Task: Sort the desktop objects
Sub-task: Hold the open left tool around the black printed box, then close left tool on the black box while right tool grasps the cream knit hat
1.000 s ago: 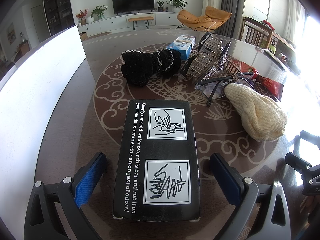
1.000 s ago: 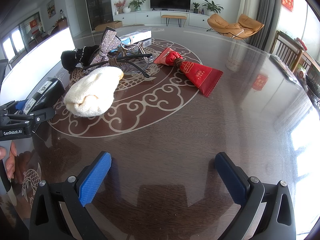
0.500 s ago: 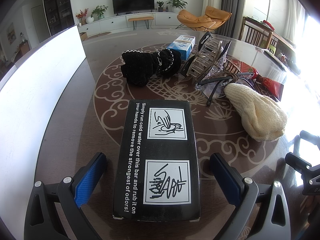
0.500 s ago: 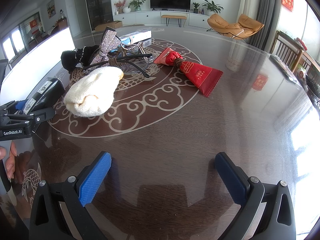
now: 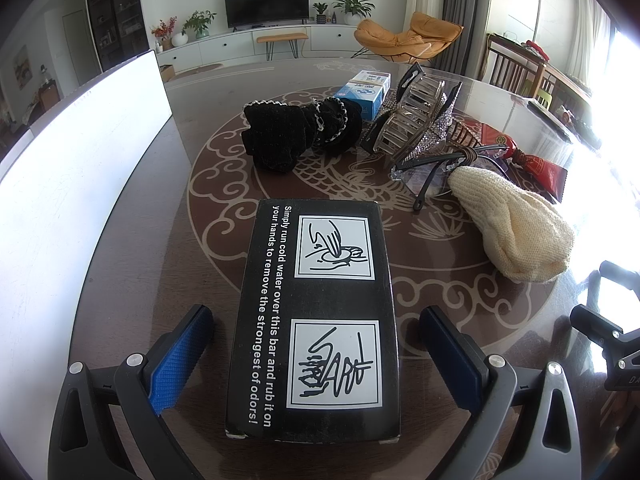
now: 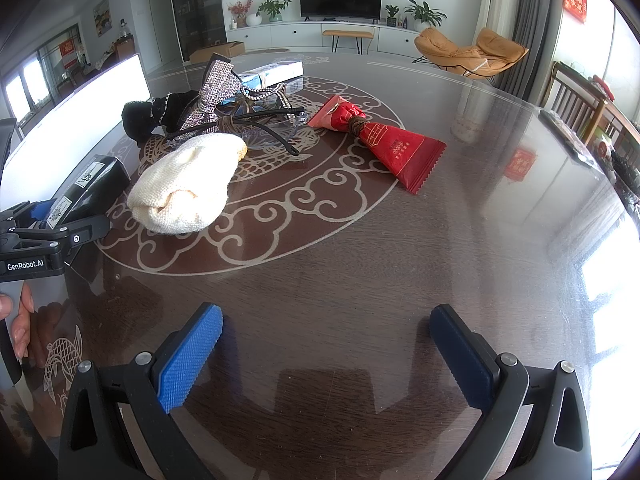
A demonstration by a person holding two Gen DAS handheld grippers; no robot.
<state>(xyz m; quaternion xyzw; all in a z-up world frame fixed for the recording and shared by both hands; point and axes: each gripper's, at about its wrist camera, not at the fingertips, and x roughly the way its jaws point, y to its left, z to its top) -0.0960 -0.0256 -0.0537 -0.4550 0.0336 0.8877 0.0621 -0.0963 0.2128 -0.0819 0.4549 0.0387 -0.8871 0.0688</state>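
On the worktop [image 5: 208,240], the soap-bar box [image 5: 316,316] lies nearest; knit hat [image 5: 516,232] right, scrunchie [image 5: 300,136] behind.

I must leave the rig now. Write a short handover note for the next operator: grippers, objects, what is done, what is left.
Left gripper: open, straddling the black printed cardboard box, pads apart from it.
Right gripper: open, over bare table.
Still clustered on the table: cream knitted sock, black beaded fabric piece, rhinestone hair claw, clear glasses, blue-white carton, red tied packet.
Done: nothing visibly sorted.
Left: probably grip the box first, then sort the rest.
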